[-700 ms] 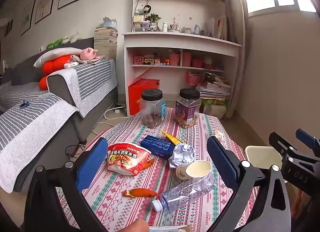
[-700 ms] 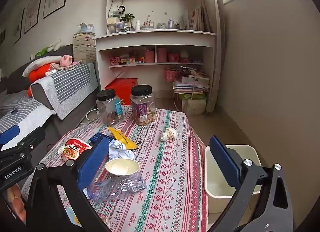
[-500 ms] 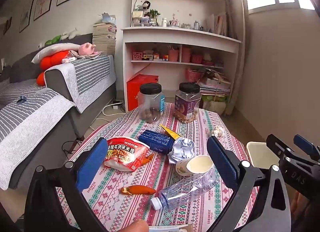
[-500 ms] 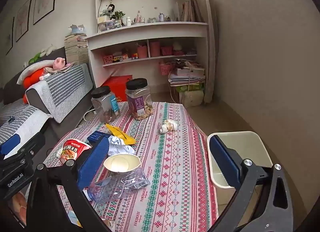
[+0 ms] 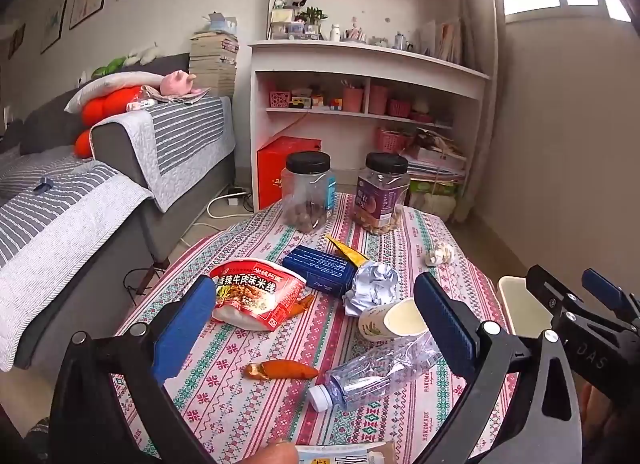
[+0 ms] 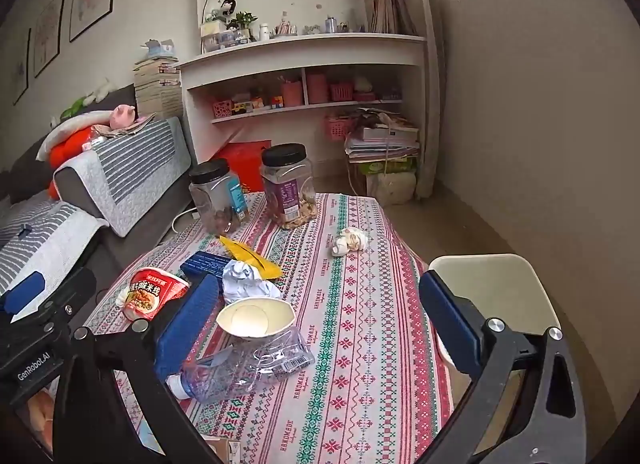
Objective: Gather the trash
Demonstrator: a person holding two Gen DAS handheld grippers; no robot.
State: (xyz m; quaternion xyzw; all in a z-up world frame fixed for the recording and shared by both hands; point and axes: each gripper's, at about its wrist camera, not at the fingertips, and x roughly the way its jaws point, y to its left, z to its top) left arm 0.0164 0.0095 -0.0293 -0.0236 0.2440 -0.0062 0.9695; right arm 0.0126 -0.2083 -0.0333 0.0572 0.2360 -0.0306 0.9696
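Observation:
Trash lies on the patterned tablecloth (image 5: 256,404): a red noodle cup (image 5: 256,292), a blue box (image 5: 320,268), a yellow wrapper (image 5: 346,250), crumpled foil (image 5: 372,284), a paper cup (image 5: 390,320), a crushed clear bottle (image 5: 372,374), an orange wrapper (image 5: 284,370) and a crumpled tissue (image 5: 440,254). A cream bin (image 6: 492,292) stands right of the table. My left gripper (image 5: 316,324) is open above the near table. My right gripper (image 6: 316,320) is open over the paper cup (image 6: 254,318) and bottle (image 6: 244,368).
Two black-lidded jars (image 5: 308,196) (image 5: 382,196) stand at the table's far end. A grey sofa (image 5: 120,184) runs along the left. A white bookshelf (image 5: 360,104) and a red box (image 5: 280,172) are behind the table. A carton (image 5: 340,456) lies at the near edge.
Both grippers have tilted down and moved a little closer to the table. The bin shows more fully in the right wrist view. No object has moved.

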